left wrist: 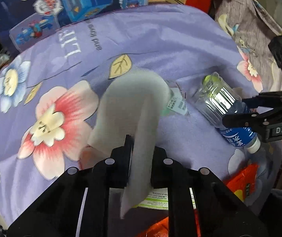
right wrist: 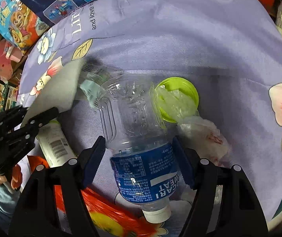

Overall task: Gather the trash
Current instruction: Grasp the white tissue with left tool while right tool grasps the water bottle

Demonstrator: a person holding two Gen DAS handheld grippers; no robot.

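Spread over a purple flowered bedspread (left wrist: 170,39), trash waiting for collection; on the left, left tool (left wrist: 141,148) pinched narrow on a pale paper sheet (left wrist: 129,102), lifted clear, probably for carrying off; beneath it, a boxy carton (right wrist: 55,144) with a barcode; further right, right tool (right wrist: 139,146) clamped mid-width across a clear plastic bottle (right wrist: 135,122), cap toward the camera, likely for lifting; beyond, a green lid (right wrist: 188,90) and crumpled wrap (right wrist: 204,134) lying untouched.
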